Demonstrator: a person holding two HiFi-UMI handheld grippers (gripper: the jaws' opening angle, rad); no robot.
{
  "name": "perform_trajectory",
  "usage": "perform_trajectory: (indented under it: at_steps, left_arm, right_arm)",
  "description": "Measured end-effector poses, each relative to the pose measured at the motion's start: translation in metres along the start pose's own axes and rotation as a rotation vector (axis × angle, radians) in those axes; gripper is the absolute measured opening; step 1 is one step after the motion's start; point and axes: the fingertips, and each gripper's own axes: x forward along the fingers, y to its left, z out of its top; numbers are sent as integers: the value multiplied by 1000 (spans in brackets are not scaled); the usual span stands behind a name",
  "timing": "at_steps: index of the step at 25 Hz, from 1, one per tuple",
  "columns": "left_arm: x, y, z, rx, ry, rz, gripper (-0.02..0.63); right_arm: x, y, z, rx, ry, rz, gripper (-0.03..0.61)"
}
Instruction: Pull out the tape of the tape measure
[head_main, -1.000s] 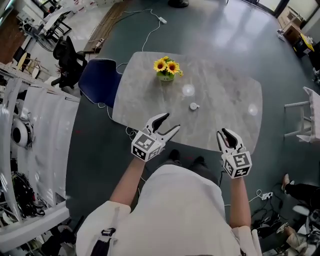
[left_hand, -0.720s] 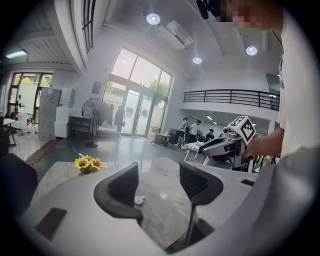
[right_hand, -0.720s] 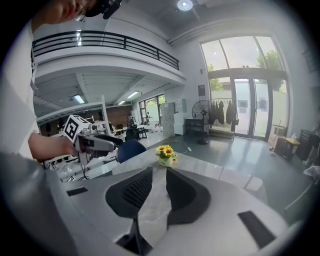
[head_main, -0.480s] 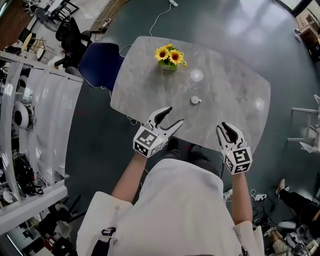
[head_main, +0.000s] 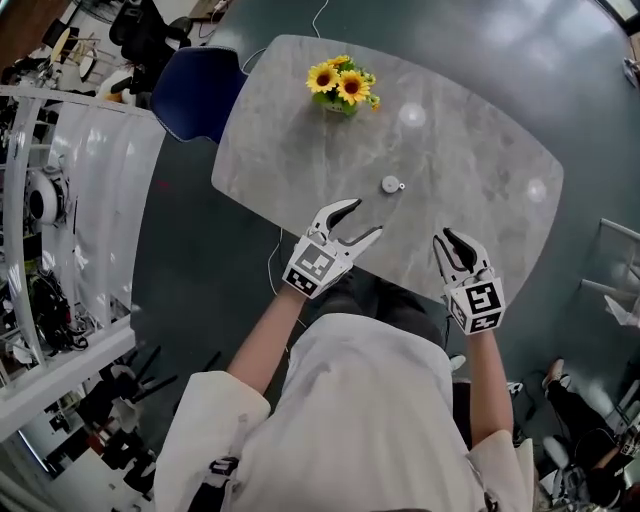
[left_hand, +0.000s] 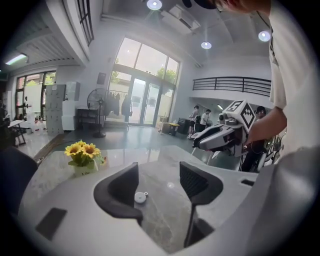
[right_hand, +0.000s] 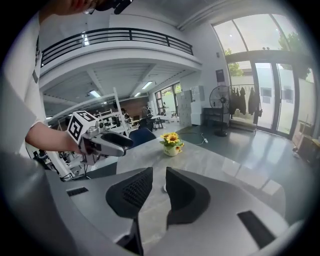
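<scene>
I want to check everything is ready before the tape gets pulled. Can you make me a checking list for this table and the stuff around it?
Surface: glossy grey stone-pattern table.
Job's things: small round white tape measure lying mid-table, untouched, tape not pulled out.
Clutter: yellow sunflowers in a small pot near the far edge.
Grippers: left gripper wide open, empty; right gripper jaws narrowly apart, empty; both over the near edge.
Cables: thin white cable on the floor by the near edge.
Surroundings: dark blue chair at the far-left corner; white racks at left.
</scene>
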Motion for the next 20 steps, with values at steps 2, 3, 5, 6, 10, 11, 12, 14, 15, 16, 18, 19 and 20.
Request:
perform_trajectory:
  at_steps: [2,3,5,6,10,11,12,14,15,16,18,19,20]
  left_arm:
    - [21,7,-13,2,24,4,264]
    - [31,12,-19,3,38,6,264]
    - [51,21,-34,2,69,7,264]
    - [61,25,-42,0,85,6,264]
    - [97,37,-73,2,142,-10,264]
    - [106,40,-81,4,159,-16,264]
    - [115,43,-90,5,177,-20,264]
    - [131,46,-110,2,216,-29,264]
    - [139,48,-119,2,232,-33,264]
    - [146,50,-129,5,247,-36,264]
    - [159,55,-147,14,278,-41,264]
    - [165,57,-155,21,296,-42,264]
    - [170,59,-164,29,315,-43,264]
  right_arm:
    - [13,-11,-10,-10,19,19,103]
    - [20,-16,-15,-14,30,29,103]
    - [35,-25,-27,-25,55,50,103]
    - [43,-28,-33,-32,67,61,103]
    - [77,-45,-62,-63,125,103,103]
    - [85,-49,-68,-70,141,113,103]
    - [92,-52,-74,-74,156,124,103]
    - [104,-54,-87,-78,180,147,103]
    - [109,-55,-93,-79,191,157,103]
    - [115,-55,-98,-80,200,166,103]
    - [127,-55,-106,-79,213,177,103]
    - [132,-55,-110,-76,217,181,103]
    - [136,-55,-113,-71,219,186,103]
